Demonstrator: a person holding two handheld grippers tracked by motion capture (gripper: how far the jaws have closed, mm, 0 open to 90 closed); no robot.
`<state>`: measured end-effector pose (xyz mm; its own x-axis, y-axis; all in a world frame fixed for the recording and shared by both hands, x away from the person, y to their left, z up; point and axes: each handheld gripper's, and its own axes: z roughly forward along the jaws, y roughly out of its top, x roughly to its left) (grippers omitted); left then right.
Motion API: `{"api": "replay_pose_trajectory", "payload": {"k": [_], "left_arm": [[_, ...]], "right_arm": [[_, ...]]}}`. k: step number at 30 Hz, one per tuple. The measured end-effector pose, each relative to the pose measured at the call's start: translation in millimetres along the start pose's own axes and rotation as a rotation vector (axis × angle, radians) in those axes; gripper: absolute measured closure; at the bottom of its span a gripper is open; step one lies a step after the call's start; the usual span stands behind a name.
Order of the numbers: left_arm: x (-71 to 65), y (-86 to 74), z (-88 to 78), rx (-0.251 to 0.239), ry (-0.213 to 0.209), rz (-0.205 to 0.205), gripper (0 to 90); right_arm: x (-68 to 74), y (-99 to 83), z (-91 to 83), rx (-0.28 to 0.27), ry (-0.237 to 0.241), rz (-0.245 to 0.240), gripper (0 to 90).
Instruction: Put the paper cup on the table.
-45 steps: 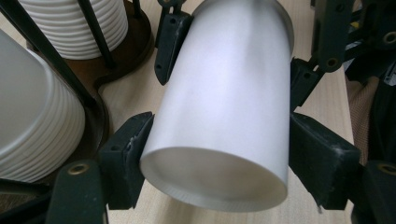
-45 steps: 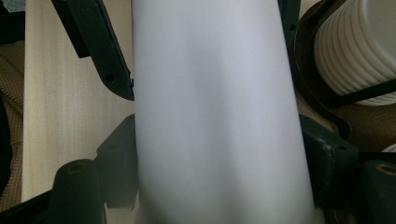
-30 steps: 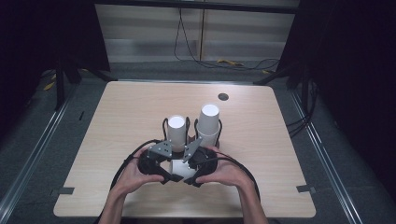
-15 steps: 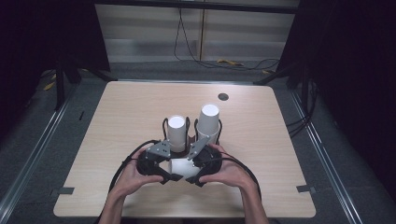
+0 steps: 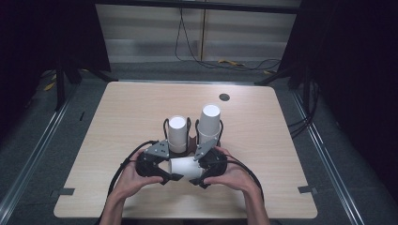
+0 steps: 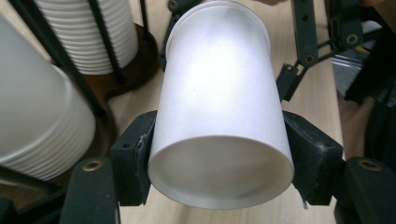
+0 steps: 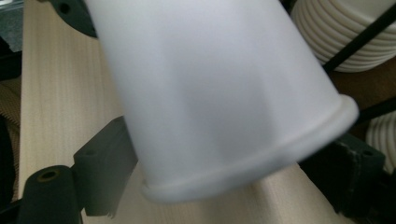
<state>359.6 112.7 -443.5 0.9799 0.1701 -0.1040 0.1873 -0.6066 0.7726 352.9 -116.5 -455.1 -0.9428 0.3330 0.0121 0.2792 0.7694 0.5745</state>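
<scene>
1. Since a second ago: next to nothing moved. Both hands and the cup sit in the same spot near the front of the table (image 5: pixel 117 112).
2. White paper cup (image 5: pixel 185 166) lies on its side, lifted between the two grippers, just in front of the cup stacks.
3. Left gripper (image 6: pixel 219 154): jaws clamped on the cup's base end, pads pressed against both sides of the wall.
4. Right gripper (image 7: pixel 233 163): jaws either side of the cup's rolled-rim end, seemingly grasping it; contact is blurred in the right gripper view.
5. Behind the cup: two stacks of white cups in black wire holders, the left stack (image 5: pixel 177 133) shorter, the right stack (image 5: pixel 209 123) taller.
6. A small dark disc (image 5: pixel 224 97) sits well apart, towards the table's far edge.
</scene>
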Motion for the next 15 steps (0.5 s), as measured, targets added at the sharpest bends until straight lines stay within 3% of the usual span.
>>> {"api": "replay_pose_trajectory", "payload": {"k": [1, 8, 11, 12, 15], "left_arm": [[-0.3, 0.0, -0.4, -0.021, 0.0, -0.003, 33.7], [0.2, -1.2, -7.1, -0.04, 0.018, -0.009, 33.5], [0.9, -4.6, -9.2, -0.085, 0.029, -0.031, 33.5], [1.7, -5.7, -9.8, -0.09, 0.025, -0.031, 33.5], [2.1, -8.6, -10.4, -0.121, 0.024, -0.049, 33.5]], "right_arm": [[-0.3, -1.0, -0.3, -0.003, -0.001, 0.005, 15.1], [-1.3, -3.4, -3.4, -0.006, -0.031, 0.03, 15.3], [-1.6, -6.7, -5.5, -0.026, -0.046, 0.053, 13.7], [-1.6, -10.4, -8.0, -0.056, -0.057, 0.056, 15.0], [-1.8, -13.9, -7.4, -0.068, -0.048, 0.07, 13.3]]}}
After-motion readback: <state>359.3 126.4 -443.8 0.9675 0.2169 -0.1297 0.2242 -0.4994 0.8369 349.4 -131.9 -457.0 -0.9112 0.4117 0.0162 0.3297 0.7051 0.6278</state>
